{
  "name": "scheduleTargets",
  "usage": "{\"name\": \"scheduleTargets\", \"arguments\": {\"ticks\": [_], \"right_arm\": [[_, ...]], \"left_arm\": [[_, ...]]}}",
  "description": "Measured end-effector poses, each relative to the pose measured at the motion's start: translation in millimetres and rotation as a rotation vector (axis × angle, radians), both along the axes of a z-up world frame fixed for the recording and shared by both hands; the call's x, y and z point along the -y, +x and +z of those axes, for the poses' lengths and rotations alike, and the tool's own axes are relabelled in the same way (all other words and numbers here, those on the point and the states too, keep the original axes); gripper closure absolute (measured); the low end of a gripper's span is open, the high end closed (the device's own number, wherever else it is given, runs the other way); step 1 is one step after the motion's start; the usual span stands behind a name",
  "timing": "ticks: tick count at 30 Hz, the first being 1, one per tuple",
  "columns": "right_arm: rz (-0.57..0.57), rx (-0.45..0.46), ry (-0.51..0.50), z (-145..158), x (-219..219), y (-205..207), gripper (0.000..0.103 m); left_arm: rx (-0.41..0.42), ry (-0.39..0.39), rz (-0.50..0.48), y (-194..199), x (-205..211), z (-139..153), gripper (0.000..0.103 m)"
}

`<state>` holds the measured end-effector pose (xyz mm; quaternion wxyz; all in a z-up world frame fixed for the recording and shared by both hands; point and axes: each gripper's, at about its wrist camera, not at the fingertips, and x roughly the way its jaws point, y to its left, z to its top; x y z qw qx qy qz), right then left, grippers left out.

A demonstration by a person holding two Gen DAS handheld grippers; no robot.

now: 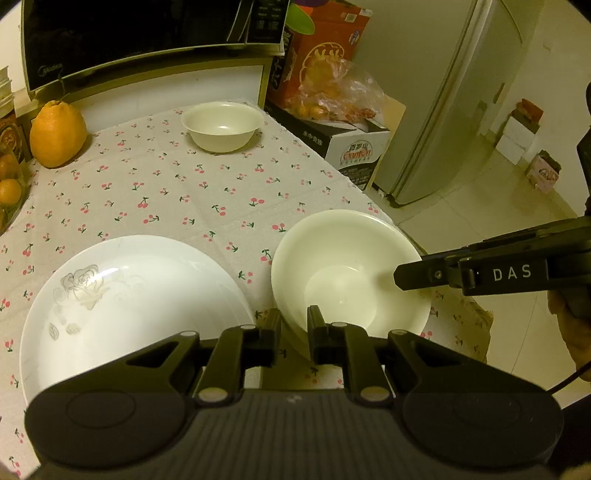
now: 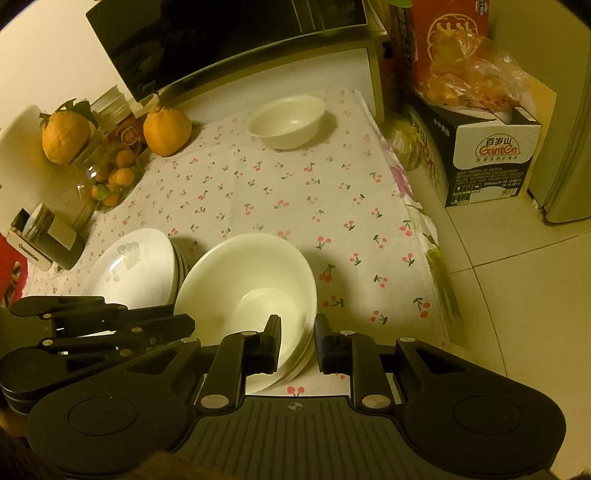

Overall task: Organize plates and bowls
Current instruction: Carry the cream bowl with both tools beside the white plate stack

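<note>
A cream bowl (image 1: 351,266) sits tilted on the cherry-print cloth, near the table's right edge; it also shows in the right wrist view (image 2: 247,284), seemingly stacked in another bowl. My left gripper (image 1: 294,325) straddles its near-left rim, one finger inside and one outside. My right gripper (image 2: 297,339) straddles its right rim the same way and shows in the left wrist view (image 1: 399,277). A white plate with a grey rose print (image 1: 129,302) lies to the left, on a stack of plates (image 2: 136,266). A small cream bowl (image 1: 222,125) stands at the far side (image 2: 286,120).
A microwave (image 1: 129,33) stands at the back. Large oranges (image 1: 57,134) and a jar of small oranges (image 2: 114,177) sit at the back left. Cardboard boxes (image 2: 491,162) and a fridge (image 1: 454,92) stand on the floor to the right of the table edge (image 2: 424,221).
</note>
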<state>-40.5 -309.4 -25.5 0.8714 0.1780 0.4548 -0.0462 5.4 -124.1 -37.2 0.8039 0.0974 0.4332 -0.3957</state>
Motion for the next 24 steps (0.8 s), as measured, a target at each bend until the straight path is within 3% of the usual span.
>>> {"name": "scheduleTargets", "arguments": {"ticks": [16, 19, 22, 24], "right_arm": [[-0.031, -0.001, 0.046, 0, 8, -2, 0.082], [-0.034, -0.003, 0.054, 0, 9, -2, 0.081], [-0.034, 0.006, 0.066, 2, 11, -2, 0.073], [-0.035, 0.017, 0.080, 4, 14, -3, 0.067]], "left_arm": [[-0.010, -0.007, 0.000, 2, 1, 2, 0.078], [-0.023, -0.021, -0.002, 3, 1, 5, 0.071], [-0.023, -0.035, -0.005, 3, 1, 9, 0.059], [-0.025, -0.053, -0.001, 4, 1, 13, 0.038]]}}
